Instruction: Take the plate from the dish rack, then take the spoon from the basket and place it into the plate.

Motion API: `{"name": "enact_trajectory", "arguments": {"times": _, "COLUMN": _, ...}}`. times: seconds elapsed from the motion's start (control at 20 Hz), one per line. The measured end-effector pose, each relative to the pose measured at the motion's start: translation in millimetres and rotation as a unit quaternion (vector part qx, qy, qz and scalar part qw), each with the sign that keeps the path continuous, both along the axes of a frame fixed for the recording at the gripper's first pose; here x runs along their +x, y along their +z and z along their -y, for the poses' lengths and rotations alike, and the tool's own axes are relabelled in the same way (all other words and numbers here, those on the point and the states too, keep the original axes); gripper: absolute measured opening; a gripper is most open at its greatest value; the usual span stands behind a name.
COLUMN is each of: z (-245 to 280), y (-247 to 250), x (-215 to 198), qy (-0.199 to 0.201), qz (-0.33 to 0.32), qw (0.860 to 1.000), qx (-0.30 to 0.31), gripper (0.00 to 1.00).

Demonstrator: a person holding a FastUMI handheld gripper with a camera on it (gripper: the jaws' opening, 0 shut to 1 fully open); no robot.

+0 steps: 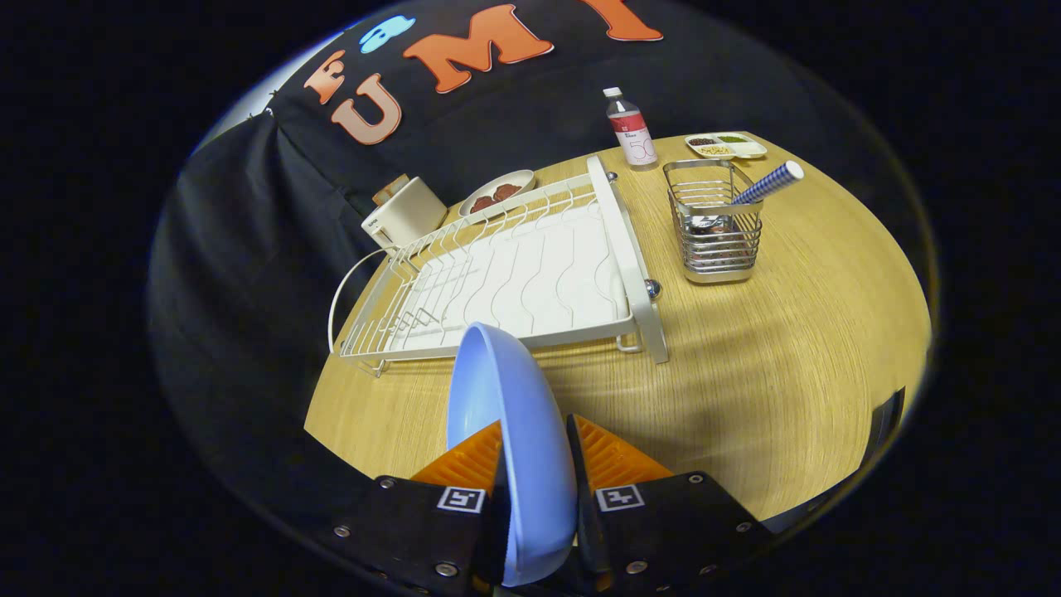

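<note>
Pale blue and held on edge, the plate [510, 431] stands upright between the two fingers of the hand-held gripper [535, 473], which is closed to a narrow gap with one finger pressed against each face of the plate near its rim. The plate rises from between the fingers and curves away ahead of them, its upper edge overlapping the near rail of the dish rack [514, 274]. The hand-held gripper sits above the near part of the wooden desk [771, 373], looking down and forward across it, with the plate lifted clear of the rack. The dish rack lies just beyond the fingers, a white wire frame over a white drip tray, stretching away to the left, and no dishes stand in its slots. To the right of the rack and well beyond the fingers stands the metal wire basket [717, 224], and the spoon [767, 184] leans out of it with its blue-and-white checked handle pointing up and to the right. Behind the basket are a small bottle [630, 128] with a white cap and a divided tray [725, 146] of small foods. At the far end of the rack sit a shallow dish [497, 195] holding something reddish-brown and a white container [404, 214] with a cork-like top.
</note>
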State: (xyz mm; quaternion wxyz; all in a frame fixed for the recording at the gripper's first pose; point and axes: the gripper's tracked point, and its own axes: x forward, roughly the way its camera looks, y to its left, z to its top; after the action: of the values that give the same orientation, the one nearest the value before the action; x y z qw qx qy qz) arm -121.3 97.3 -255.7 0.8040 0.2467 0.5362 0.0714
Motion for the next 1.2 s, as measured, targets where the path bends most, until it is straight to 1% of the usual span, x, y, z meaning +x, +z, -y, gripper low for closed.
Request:
{"name": "enact_trajectory", "arguments": {"times": 0.05, "z": -1.6, "y": -2.9, "x": -3.3, "qy": -0.002, "qz": 0.002, "qw": 1.0, "qx": 0.001, "gripper": 0.38}}
{"name": "enact_trajectory", "arguments": {"times": 0.15, "z": -1.6, "y": -11.3, "x": -2.8, "qy": -0.008, "qz": 0.002, "qw": 1.0, "qx": -0.006, "gripper": 0.41}}
{"name": "enact_trajectory", "arguments": {"times": 0.25, "z": -2.3, "y": -17.8, "x": 1.3, "qy": -0.025, "qz": 0.001, "qw": 1.0, "qx": 0.001, "gripper": 0.42}}
{"name": "enact_trajectory", "arguments": {"times": 0.35, "z": 2.4, "y": -22.9, "x": 3.6, "qy": -0.034, "qz": 0.007, "qw": 0.999, "qx": -0.003, "gripper": 0.44}}
{"name": "enact_trajectory", "arguments": {"times": 0.4, "z": 5.4, "y": -27.4, "x": 4.4, "qy": -0.038, "qz": 0.01, "qw": 0.999, "qx": -0.009, "gripper": 0.44}}
{"name": "enact_trajectory", "arguments": {"times": 0.45, "z": 11.6, "y": -32.1, "x": 3.6, "qy": -0.042, "qz": 0.012, "qw": 0.999, "qx": -0.027, "gripper": 0.47}}
{"name": "enact_trajectory", "arguments": {"times": 0.5, "z": 23.2, "y": -39.8, "x": 6.3, "qy": -0.055, "qz": 0.018, "qw": 0.997, "qx": -0.054, "gripper": 0.48}}
{"name": "enact_trajectory", "arguments": {"times": 0.55, "z": 29.8, "y": -43.9, "x": 9.5, "qy": -0.064, "qz": 0.026, "qw": 0.995, "qx": -0.074, "gripper": 0.47}}
{"name": "enact_trajectory", "arguments": {"times": 0.6, "z": 30.5, "y": -44.7, "x": 12.4, "qy": -0.069, "qz": 0.034, "qw": 0.994, "qx": -0.074, "gripper": 0.45}}
{"name": "enact_trajectory", "arguments": {"times": 0.7, "z": 21.6, "y": -40.4, "x": 15.7, "qy": -0.075, "qz": 0.044, "qw": 0.995, "qx": -0.055, "gripper": 0.44}}
{"name": "enact_trajectory", "arguments": {"times": 0.75, "z": 23.9, "y": -39.4, "x": 18.4, "qy": -0.077, "qz": 0.052, "qw": 0.994, "qx": -0.055, "gripper": 0.44}}
{"name": "enact_trajectory", "arguments": {"times": 0.85, "z": 39.6, "y": -36.6, "x": 26.9, "qy": -0.088, "qz": 0.076, "qw": 0.99, "qx": -0.074, "gripper": 0.44}}
{"name": "enact_trajectory", "arguments": {"times": 0.9, "z": 48.7, "y": -32.8, "x": 30.3, "qy": -0.095, "qz": 0.09, "qw": 0.988, "qx": -0.085, "gripper": 0.46}}
{"name": "enact_trajectory", "arguments": {"times": 0.95, "z": 55.6, "y": -27.2, "x": 32.0, "qy": -0.098, "qz": 0.103, "qw": 0.985, "qx": -0.094, "gripper": 0.52}}
{"name": "enact_trajectory", "arguments": {"times": 1.0, "z": 62.2, "y": -20.5, "x": 34.7, "qy": -0.099, "qz": 0.119, "qw": 0.983, "qx": -0.101, "gripper": 0.53}}
{"name": "enact_trajectory", "arguments": {"times": 1.05, "z": 68.9, "y": -14.2, "x": 37.2, "qy": -0.1, "qz": 0.136, "qw": 0.98, "qx": -0.11, "gripper": 0.59}}
{"name": "enact_trajectory", "arguments": {"times": 1.1, "z": 77.6, "y": -7.5, "x": 42.3, "qy": -0.104, "qz": 0.152, "qw": 0.975, "qx": -0.122, "gripper": 0.62}}
{"name": "enact_trajectory", "arguments": {"times": 1.15, "z": 87.7, "y": -1.3, "x": 47.6, "qy": -0.109, "qz": 0.169, "qw": 0.97, "qx": -0.134, "gripper": 0.68}}
{"name": "enact_trajectory", "arguments": {"times": 1.2, "z": 98.0, "y": 5.7, "x": 53.5, "qy": -0.118, "qz": 0.184, "qw": 0.965, "qx": -0.147, "gripper": 0.7}}
